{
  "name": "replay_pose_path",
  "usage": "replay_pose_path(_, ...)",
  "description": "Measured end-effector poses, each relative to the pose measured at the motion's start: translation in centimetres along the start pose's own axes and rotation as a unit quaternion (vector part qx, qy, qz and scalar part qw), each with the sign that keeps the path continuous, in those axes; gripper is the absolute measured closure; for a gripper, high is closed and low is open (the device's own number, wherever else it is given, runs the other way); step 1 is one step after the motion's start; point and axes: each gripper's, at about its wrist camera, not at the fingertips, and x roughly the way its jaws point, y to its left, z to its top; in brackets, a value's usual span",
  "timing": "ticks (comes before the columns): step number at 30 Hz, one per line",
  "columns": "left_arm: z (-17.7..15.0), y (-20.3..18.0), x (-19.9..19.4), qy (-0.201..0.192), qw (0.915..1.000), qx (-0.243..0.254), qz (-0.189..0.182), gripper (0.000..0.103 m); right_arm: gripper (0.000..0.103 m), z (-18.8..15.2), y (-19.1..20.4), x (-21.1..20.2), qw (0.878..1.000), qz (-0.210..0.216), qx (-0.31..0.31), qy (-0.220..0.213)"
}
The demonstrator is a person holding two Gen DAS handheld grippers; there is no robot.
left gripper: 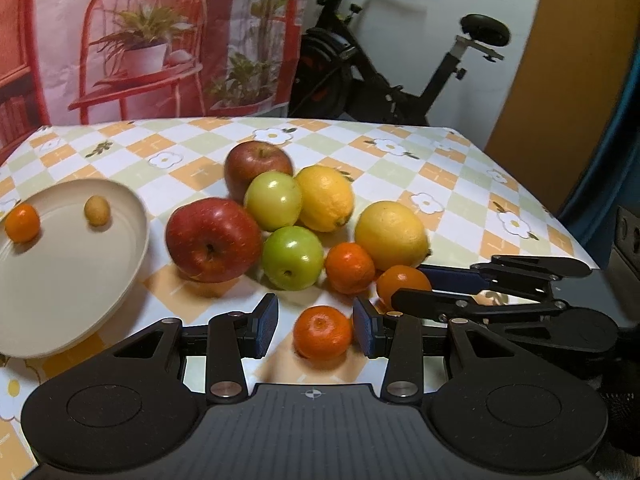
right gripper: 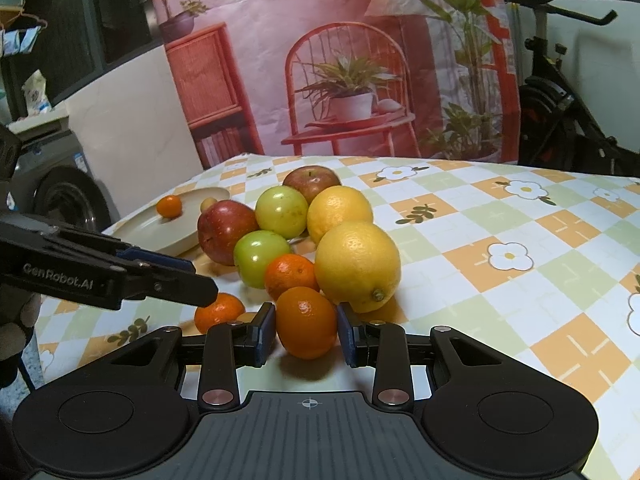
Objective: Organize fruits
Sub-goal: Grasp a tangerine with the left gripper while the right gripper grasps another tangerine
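The left gripper (left gripper: pixel 316 326) is open, its 2 pads straddling a mandarin (left gripper: pixel 322 333) that sits on the cloth between them, nearer the right pad and with a clear gap on the left. The right gripper (right gripper: pixel 307 330) is also spread, with a second mandarin (right gripper: pixel 306 322) between its fingers; the pads look just beside its skin, though I cannot tell whether they touch it. So each tool has its own fruit dead ahead along its fingers, and neither needs to reach across the other; in the left view the right gripper lies just to the right, close alongside. The fruit are nearly round, so no long axis matters for the squeeze. Beyond them the pile packs tight: a third mandarin (left gripper: pixel 349 267), 2 green apples (left gripper: pixel 293 257), 2 red apples (left gripper: pixel 213 239) and 2 lemons (left gripper: pixel 390 235), the near lemon touching or almost touching the right gripper's mandarin. The plate (left gripper: pixel 132 264) lies to the left of the pile, well closer to the left gripper, and holds 1 small orange fruit (left gripper: pixel 22 223) and 1 small yellow one (left gripper: pixel 97 210). Judging by that, the left mandarin has the shorter trip to the plate.
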Motion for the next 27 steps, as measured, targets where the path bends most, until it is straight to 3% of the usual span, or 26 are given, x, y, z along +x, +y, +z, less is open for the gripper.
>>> replay_pose_path(10,0.0,-3.5,0.8,0.001,0.9939,0.107,-0.026,0.060,0.072,-0.8,-2.0,-2.1,0.999,-0.018,0.041,-0.015)
replay_pose_path(27,-0.3,-4.4,2.3,0.018,0.9895,0.143,-0.017,0.072,0.073,-1.0,-2.4,-2.1,0.998,-0.015,0.056,-0.015)
